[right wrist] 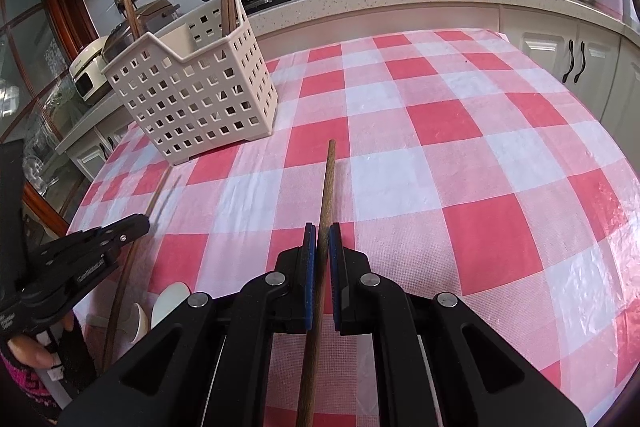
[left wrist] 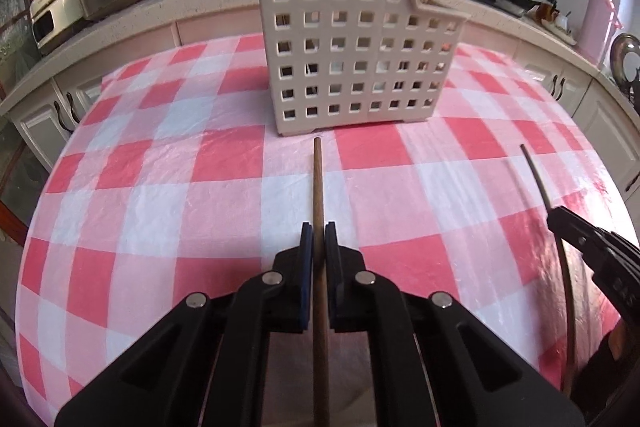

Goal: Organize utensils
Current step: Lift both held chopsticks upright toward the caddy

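Left wrist: both grippers (left wrist: 319, 233) (right wrist: 323, 233) clamped on chopsticks (left wrist: 318, 183) (right wrist: 328, 179), caddy (left wrist: 352, 43) ahead.

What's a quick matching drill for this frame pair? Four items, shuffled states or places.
Items:
1. left gripper
2. right gripper
3. perforated utensil holder
4. white spoons

States or places:
a. lying on the checked tablecloth beside the left gripper
b. standing upright with chopsticks in it
c. jaws shut on the chopstick that points at the holder
d. jaws shut on the chopstick that points past the holder's right side

Pairs: 1-c, 2-d, 3-b, 4-a
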